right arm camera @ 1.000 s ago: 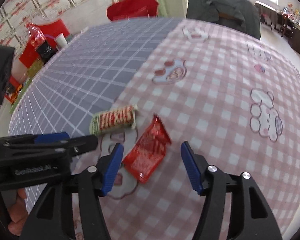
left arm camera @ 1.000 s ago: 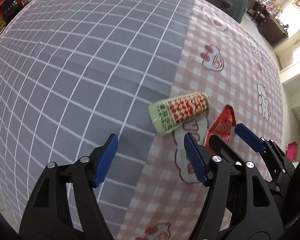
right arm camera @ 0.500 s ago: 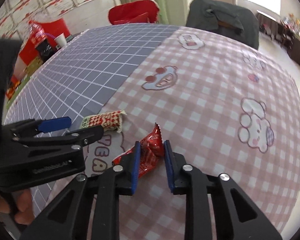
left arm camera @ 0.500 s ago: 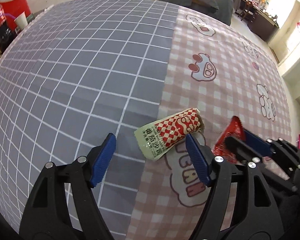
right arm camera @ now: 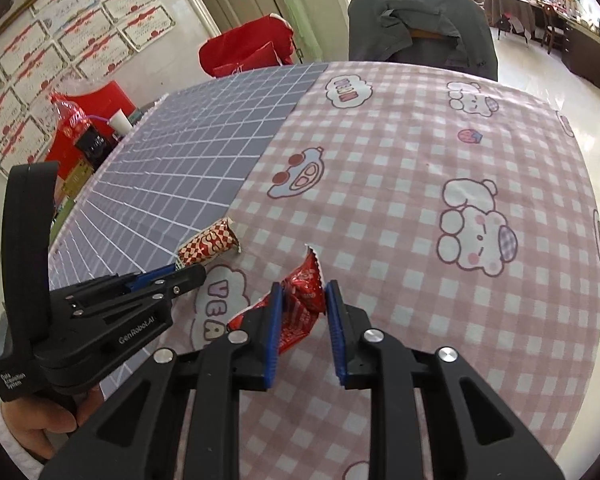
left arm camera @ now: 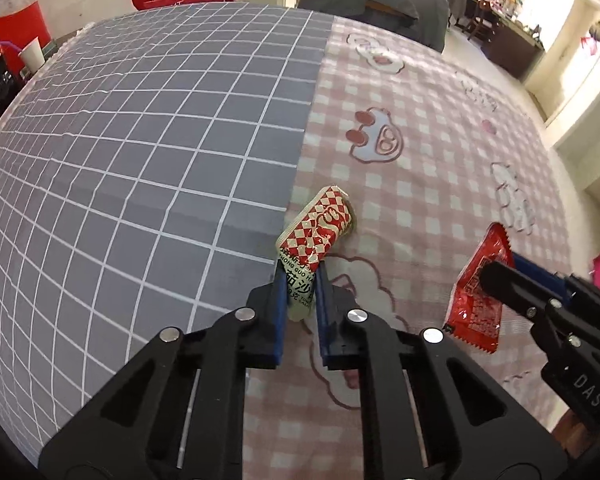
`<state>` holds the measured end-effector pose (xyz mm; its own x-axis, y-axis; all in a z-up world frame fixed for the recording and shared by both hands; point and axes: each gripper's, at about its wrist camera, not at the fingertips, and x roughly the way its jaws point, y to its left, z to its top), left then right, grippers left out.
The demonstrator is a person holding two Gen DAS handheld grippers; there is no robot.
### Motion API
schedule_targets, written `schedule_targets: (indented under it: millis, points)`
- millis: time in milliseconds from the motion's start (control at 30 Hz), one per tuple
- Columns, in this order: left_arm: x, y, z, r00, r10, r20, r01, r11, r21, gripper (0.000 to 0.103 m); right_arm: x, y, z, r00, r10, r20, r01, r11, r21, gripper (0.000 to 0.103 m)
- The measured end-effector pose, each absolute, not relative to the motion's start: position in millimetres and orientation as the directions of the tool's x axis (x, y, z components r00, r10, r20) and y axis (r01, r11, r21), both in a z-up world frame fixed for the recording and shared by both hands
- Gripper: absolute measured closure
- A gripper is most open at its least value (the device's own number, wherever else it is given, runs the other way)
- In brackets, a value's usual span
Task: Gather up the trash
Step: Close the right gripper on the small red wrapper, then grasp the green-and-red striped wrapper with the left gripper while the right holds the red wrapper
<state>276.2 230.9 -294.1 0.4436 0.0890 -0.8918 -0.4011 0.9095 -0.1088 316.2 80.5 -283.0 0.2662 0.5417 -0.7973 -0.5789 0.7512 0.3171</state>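
Left gripper (left arm camera: 301, 280), jaws just closed, pinches a checkered wrapper (left arm camera: 315, 236), its near end hidden; at 3 o'clock, right gripper (right arm camera: 303, 300) clamps a crumpled red packet (right arm camera: 300, 304) above the table (right arm camera: 420, 152)

My left gripper (left arm camera: 300, 276) was matt black plastic with ribbed blue pads and bright metal screws. The checked wrapper (left arm camera: 316, 236) looked like glossy, crinkled film. The red wrapper (right arm camera: 300, 304) was shiny foil-like plastic. The tablecloth (right arm camera: 400, 152) on the worktop was smooth, matt printed cloth.
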Motion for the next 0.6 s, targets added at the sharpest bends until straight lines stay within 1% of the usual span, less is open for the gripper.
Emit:
schedule_targets:
  millis: [233,433,600]
  points:
    - [267.5,201.6,-259.2,0.483,0.051,-0.874,-0.385,0.909,-0.159,0.090,309.0,55.3,-260.9,0.277,0.579,-0.767,-0.557,0.747,0.363,0.081]
    - [267.8,149.1,-226.5,0.518,0.013,-0.856,-0.324,0.928,-0.182,0.090,304.9,12.0,-235.4,0.315,0.598,-0.737,-0.533,0.754,0.384,0.081]
    - [267.7,95.1,-213.1,0.524,-0.046,-0.850,-0.269,0.938,-0.217,0.090,299.9,-40.9,-216.9,0.360,0.596,-0.717,-0.500,0.773,0.391,0.081]
